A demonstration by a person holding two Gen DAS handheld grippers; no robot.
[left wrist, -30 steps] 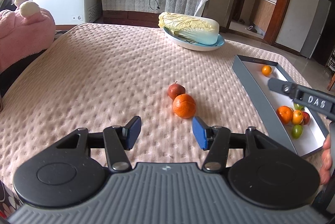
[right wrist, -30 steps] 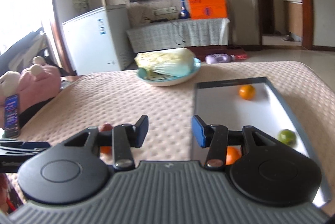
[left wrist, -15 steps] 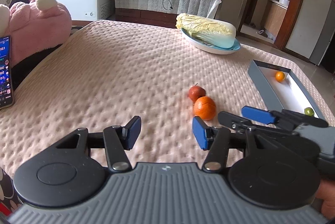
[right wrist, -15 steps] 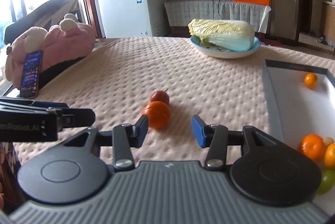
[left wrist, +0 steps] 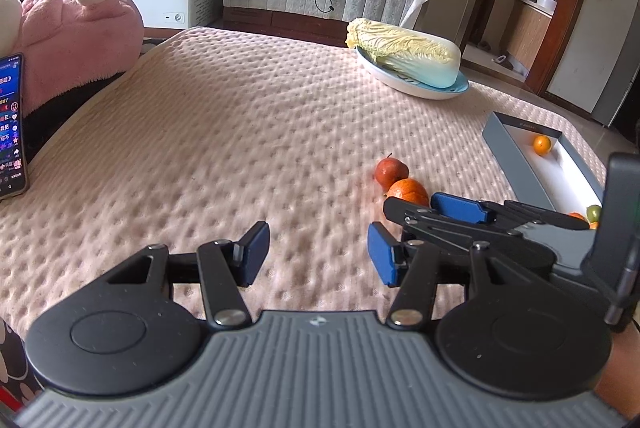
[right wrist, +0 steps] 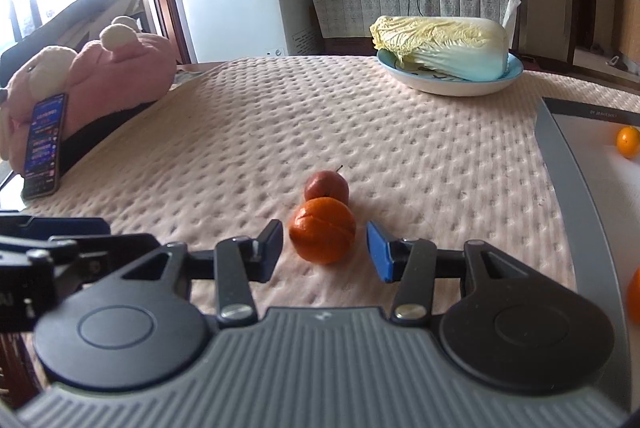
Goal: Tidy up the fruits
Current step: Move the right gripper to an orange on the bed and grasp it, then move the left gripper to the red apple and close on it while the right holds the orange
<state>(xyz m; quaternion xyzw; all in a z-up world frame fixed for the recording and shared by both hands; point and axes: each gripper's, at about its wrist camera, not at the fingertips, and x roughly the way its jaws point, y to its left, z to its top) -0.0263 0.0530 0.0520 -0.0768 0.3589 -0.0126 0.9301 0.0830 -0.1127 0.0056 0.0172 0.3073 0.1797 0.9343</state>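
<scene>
An orange (right wrist: pixel 322 230) lies on the pink quilted cloth with a small red apple (right wrist: pixel 326 184) touching it just behind. My right gripper (right wrist: pixel 323 252) is open, its blue pads on either side of the orange without touching it. In the left wrist view the orange (left wrist: pixel 407 189) and apple (left wrist: pixel 391 172) sit ahead to the right, with the right gripper's fingers (left wrist: pixel 460 207) beside them. My left gripper (left wrist: pixel 318 254) is open and empty over bare cloth. A grey tray (left wrist: pixel 508 157) at the right holds several small fruits.
A napa cabbage (right wrist: pixel 440 41) lies on a blue plate (right wrist: pixel 452 83) at the back. A pink plush toy (right wrist: pixel 104 71) with a phone (right wrist: pixel 44 143) leaning on it sits at the left edge. The tray's grey wall (right wrist: pixel 568 187) runs along the right.
My right gripper has moved left and forward from the tray, so the orange now lies between its open pads. My left gripper has drifted left and back, staying open.
</scene>
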